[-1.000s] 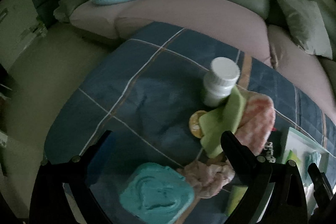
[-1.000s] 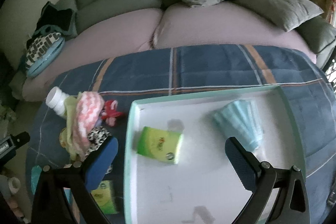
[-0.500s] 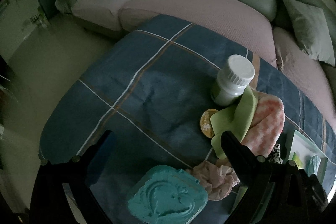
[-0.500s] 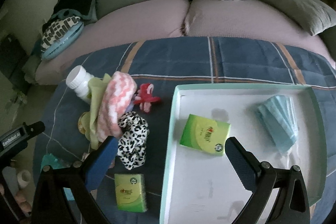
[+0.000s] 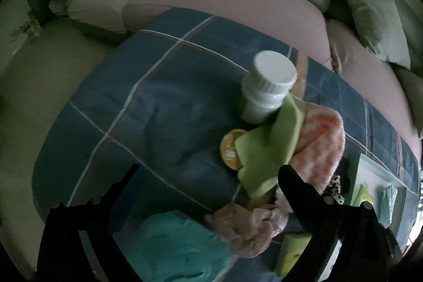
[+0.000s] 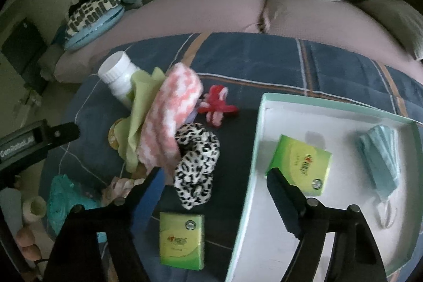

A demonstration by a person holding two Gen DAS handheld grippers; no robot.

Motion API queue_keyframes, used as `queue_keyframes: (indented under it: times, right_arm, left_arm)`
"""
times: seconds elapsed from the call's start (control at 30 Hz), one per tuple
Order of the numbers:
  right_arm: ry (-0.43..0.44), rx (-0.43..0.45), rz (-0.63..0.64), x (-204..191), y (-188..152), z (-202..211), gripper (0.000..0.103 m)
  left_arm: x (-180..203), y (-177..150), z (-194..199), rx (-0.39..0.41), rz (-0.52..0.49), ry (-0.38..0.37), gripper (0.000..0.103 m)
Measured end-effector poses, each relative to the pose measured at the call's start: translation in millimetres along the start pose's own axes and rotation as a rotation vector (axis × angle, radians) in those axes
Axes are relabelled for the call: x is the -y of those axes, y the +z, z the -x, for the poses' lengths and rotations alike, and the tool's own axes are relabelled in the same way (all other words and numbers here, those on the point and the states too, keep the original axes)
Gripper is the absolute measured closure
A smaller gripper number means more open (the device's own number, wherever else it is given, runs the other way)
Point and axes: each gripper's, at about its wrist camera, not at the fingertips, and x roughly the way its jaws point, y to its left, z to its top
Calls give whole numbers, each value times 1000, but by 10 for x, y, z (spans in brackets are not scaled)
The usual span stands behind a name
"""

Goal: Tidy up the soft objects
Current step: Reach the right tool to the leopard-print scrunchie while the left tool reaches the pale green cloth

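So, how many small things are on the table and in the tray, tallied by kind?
Tissue packs: 2 (tray, cloth)
Face mask: 1
Scrunchies: 2 (leopard, pinkish)
Folded cloths: 2 (green, pink-white)
White bottle: 1
Red toy: 1
Teal item: 1
Yellow lid: 1
Total: 11

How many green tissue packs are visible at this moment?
2. One tissue pack lies inside the white tray, near its left wall. The other lies on the blue plaid cloth, left of the tray. More could be hidden under the fabric pile.
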Motion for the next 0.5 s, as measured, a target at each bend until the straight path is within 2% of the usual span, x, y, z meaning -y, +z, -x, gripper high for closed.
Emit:
queue_keyframes:
  times: [0.4, 0.5]
  right_arm:
    - [45, -26, 6, -58, 9, -225, 61]
    - [66, -33, -14, -12, 15, -266, 66]
  left_arm:
    - [203, 90, -56, 60, 26, -97, 2]
    - [232, 121, -89, 54, 20, -87, 2]
